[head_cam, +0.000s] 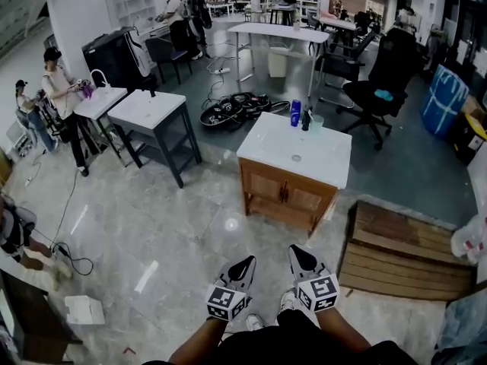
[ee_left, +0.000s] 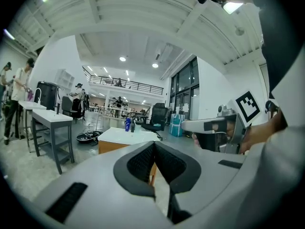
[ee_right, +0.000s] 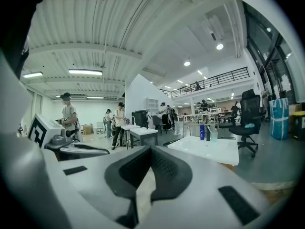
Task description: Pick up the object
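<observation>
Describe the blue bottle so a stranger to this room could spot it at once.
Find the wooden cabinet with the white top in mid-floor. At its far edge three small things stand in a row: the blue bottle is leftmost, next to a dark bottle and a clear cup. It alone is bright blue.

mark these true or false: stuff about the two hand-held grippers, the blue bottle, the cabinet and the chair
1. The left hand-held gripper and the right hand-held gripper are shut and empty. True.
2. The blue bottle lies on the floor. False: it stands upright on the cabinet top.
3. The cabinet doors hang open. False: both are closed.
4. A black chair stands beyond the cabinet. True.
</observation>
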### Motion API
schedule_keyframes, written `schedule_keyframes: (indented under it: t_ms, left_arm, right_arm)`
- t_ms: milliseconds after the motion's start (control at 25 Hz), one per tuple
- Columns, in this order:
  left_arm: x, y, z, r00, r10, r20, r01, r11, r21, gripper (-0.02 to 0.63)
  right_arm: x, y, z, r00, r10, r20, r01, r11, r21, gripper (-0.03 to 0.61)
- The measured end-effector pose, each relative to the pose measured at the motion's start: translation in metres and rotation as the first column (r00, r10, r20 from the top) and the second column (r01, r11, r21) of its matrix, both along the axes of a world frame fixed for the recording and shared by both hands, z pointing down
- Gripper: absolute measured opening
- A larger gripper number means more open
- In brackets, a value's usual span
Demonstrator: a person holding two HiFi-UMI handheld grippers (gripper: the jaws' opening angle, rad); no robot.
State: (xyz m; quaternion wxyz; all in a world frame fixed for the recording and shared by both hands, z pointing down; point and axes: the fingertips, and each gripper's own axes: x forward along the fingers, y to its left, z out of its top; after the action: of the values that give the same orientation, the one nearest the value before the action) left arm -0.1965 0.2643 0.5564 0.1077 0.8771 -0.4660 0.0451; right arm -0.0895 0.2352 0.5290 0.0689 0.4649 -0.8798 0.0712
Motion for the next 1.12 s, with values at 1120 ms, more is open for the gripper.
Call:
schedule_keyframes:
  t_ms: [1120]
  left_arm:
    - [0.066, -0.136, -0.008, 0.998, 0.027, 0.051, -0.027, 1.0, -0.003, 0.014]
  right_arm:
    - [0.073, -0.138, 0.0, 0.999, 0.027, 0.024, -0.028, 1.0, 0.003, 0.018]
